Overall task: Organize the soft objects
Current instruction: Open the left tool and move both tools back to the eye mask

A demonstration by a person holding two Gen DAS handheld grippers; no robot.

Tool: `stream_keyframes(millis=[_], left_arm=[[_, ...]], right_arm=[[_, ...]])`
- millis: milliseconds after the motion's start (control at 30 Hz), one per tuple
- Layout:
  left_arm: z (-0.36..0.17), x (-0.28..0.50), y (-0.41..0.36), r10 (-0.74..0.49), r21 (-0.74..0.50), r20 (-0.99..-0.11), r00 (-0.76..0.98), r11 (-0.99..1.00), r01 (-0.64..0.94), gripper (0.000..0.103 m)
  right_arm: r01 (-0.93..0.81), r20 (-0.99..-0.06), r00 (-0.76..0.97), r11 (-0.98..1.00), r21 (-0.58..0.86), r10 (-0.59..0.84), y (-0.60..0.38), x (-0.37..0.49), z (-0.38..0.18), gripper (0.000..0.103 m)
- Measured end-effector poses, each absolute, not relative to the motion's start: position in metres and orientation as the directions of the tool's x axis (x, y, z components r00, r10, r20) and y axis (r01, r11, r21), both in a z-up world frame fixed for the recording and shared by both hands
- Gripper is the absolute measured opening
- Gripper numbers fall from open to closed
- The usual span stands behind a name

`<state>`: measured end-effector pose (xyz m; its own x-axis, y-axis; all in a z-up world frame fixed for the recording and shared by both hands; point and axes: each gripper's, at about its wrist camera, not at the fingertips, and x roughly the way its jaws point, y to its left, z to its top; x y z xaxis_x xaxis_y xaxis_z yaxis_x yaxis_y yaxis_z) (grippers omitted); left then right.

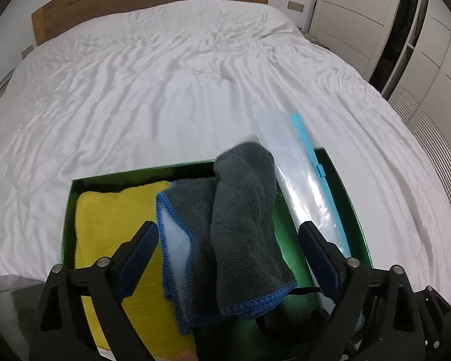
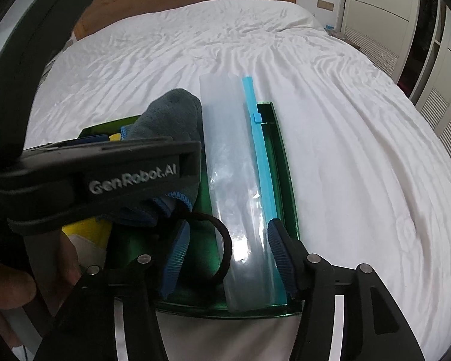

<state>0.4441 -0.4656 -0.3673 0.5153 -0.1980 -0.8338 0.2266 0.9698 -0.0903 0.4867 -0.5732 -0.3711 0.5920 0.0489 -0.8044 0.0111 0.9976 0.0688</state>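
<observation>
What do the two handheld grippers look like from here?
Both have black linkage arms with silver pivot pins. The left gripper carries smooth dark navy pads; the right gripper has ribbed blue pads. The left unit's dark grey body is printed "GenRobot.AI" in white. No sleeves show.

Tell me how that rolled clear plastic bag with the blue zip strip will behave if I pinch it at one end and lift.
The rolled plastic bag looks thin and glossy, so it will probably sag and may slip between the pads. It is only loosely rolled, so it could unroll. Its far end overhangs the green tray, so it may drag on the rim.
</observation>
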Motion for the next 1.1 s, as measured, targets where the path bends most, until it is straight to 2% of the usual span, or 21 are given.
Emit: stream_keyframes(millis=[33,67,267,467,867,1100], left_arm=[[-0.364,0.444,-0.463,-0.210,-0.104,-0.827,0.521,0.969,0.225,0.092],[-0.361,0.443,-0.461,-0.213,-0.108,-0.822,0.528,0.969,0.222,0.092],[-0.339,0.436,-0.447,-0.217,-0.125,-0.787,0.578,0.973,0.195,0.093],[-0.316,0.412,-0.428,-0.256,-0.218,-0.753,0.606,0.966,0.138,0.093],[-0.247,0.299,-0.401,-0.407,-0.340,-0.650,0.641,0.911,0.233,0.093],[-0.230,0.232,-0.331,-0.404,-0.304,-0.673,0.620,0.915,0.266,0.093]], right_arm=[[0.011,-0.802,0.595,0.997,0.071,0.051,-0.574,0.485,-0.369,0.066],[0.011,-0.800,0.598,0.997,0.073,0.053,-0.574,0.483,-0.368,0.068],[0.016,-0.788,0.614,0.998,0.060,0.038,-0.572,0.474,-0.357,0.068],[0.043,-0.778,0.629,0.998,0.036,0.001,-0.573,0.453,-0.345,0.073],[0.115,-0.739,0.669,0.993,-0.004,-0.081,-0.564,0.393,-0.309,0.073],[0.064,-0.718,0.695,0.998,-0.009,-0.051,-0.510,0.326,-0.274,0.073]])
